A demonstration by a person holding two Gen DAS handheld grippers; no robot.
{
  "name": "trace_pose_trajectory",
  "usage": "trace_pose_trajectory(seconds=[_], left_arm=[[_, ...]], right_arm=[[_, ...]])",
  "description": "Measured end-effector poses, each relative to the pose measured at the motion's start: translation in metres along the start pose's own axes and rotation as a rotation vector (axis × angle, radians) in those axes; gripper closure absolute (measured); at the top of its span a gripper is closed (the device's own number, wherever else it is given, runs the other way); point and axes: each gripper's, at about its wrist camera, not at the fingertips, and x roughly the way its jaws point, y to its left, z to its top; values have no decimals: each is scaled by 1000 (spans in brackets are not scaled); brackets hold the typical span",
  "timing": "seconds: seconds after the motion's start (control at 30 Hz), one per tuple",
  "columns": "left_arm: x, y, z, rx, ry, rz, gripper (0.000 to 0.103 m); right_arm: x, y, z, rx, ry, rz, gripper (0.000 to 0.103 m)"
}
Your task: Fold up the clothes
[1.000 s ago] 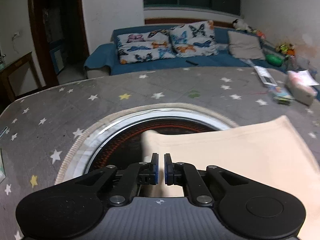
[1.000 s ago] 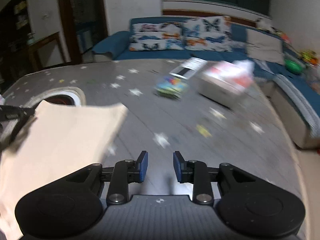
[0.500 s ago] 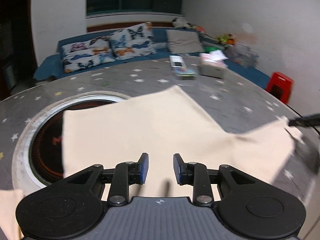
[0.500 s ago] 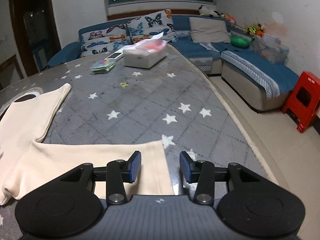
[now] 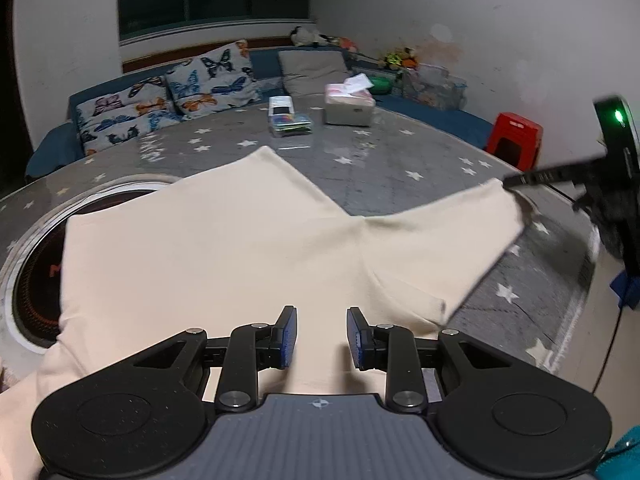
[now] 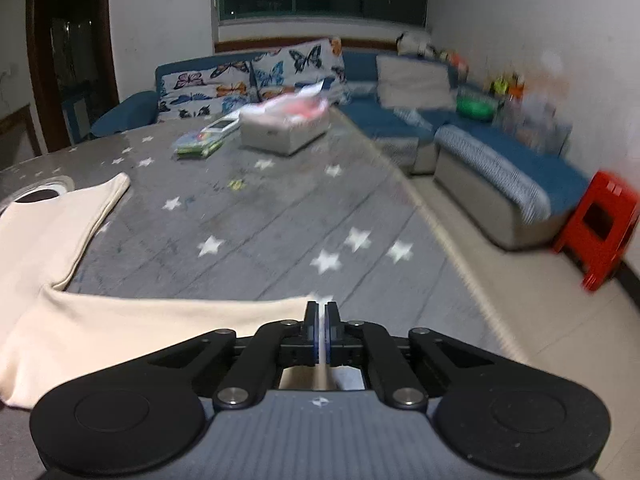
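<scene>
In the left wrist view, my left tool (image 5: 321, 336) hangs over the cream shirt (image 5: 224, 248). Its 2 pads are apart and nothing is pinched between them. The shirt lies spread on the grey star worktop (image 5: 400, 160), with part of it over the round dark hole (image 5: 36, 280) on the left. 1 sleeve (image 5: 452, 228) sticks out to the right, and my right tool (image 5: 516, 179) has the end of it.

In the right wrist view, my right tool (image 6: 321, 334) has its 2 pads pressed together on the sleeve (image 6: 168, 328) edge. The shirt body (image 6: 44, 240) lies flat on the left. A tissue box (image 6: 284, 128) and a colourful pack (image 6: 198, 144) sit well away, near the far edge.

What could go wrong, I think: the right tool only has a thin bit of cloth, so the sleeve could slip out if I pull fast. Nothing holds the shirt body down, so a hard pull could drag the whole shirt and bunch it. Loose cloth could also sag into the hole.
</scene>
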Motion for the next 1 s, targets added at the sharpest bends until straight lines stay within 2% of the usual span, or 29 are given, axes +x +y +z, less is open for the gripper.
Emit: trace_pose_trajectory(seconds=[0.07, 0.17, 0.23, 0.3, 0.5, 0.67, 0.7, 0.73, 0.87, 1.0], left_arm=[[3, -5, -2, 14, 5, -11, 73], [5, -11, -4, 28, 9, -15, 73], [2, -14, -4, 40, -4, -22, 73], [0, -16, -4, 49, -16, -32, 73], [0, -21, -1, 68, -26, -63, 73], [6, -28, -2, 96, -14, -83, 73], [7, -29, -2, 100, -12, -85, 73], [7, -30, -3, 105, -10, -86, 73], [10, -32, -5, 114, 3, -90, 73], [13, -34, -7, 131, 14, -96, 73]], right_arm=[[-1, 0, 4, -20, -15, -31, 102], [6, -4, 3, 5, -1, -16, 101], [4, -6, 0, 38, 9, 22, 95], [0, -8, -4, 63, 12, 53, 77], [-13, -12, -19, 112, 37, 71, 71], [-14, -11, -28, 111, 59, 66, 72], [-13, -10, -29, 106, 62, 69, 85], [-12, -7, -28, 92, 61, 75, 93], [-12, 6, -16, -9, 24, 30, 97], [-14, 14, 0, -82, -40, -17, 98]])
